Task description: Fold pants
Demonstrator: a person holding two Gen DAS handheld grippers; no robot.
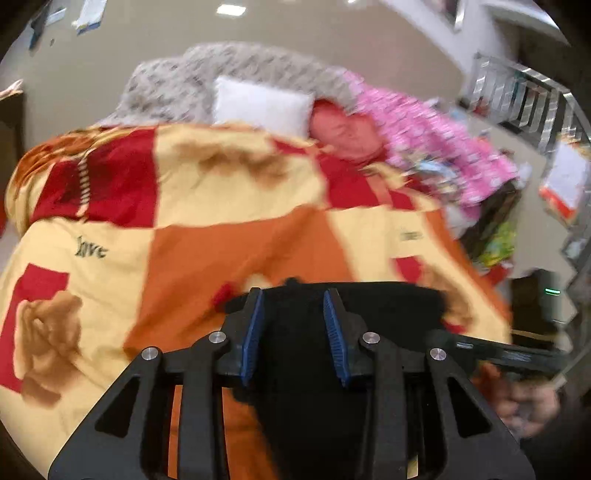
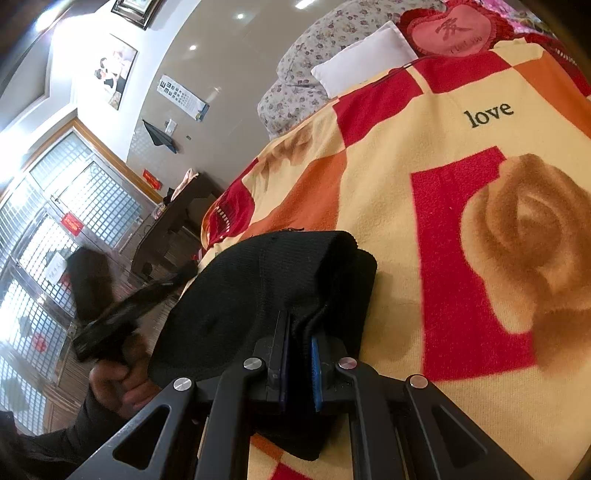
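Jaws apart on one tool and clamped on the other: the left gripper hangs with its blue pads spread wide over black cloth, gripping nothing, while the right gripper pinches a thick fold of the black pants between its nearly closed pads. Those pants, a dark knit with a fine ribbed weave, lie bunched in a compact, several-layer bundle near the bed's near edge, one rounded folded end pointing toward the pillows and the stacked layers showing along the side by the right tool's fingers. In the left wrist view the same garment fills the space between and beyond the open fingers, blurred. Beneath it spreads a checked blanket of red, orange and cream squares with brown roses and the word "love". Toward the bed's head rest a white pillow, a red heart-shaped cushion and a grey flowered quilt; pink patterned bedding is heaped along the far side edge. The left hand grips its blurred tool beside the bed, with a barred window behind.
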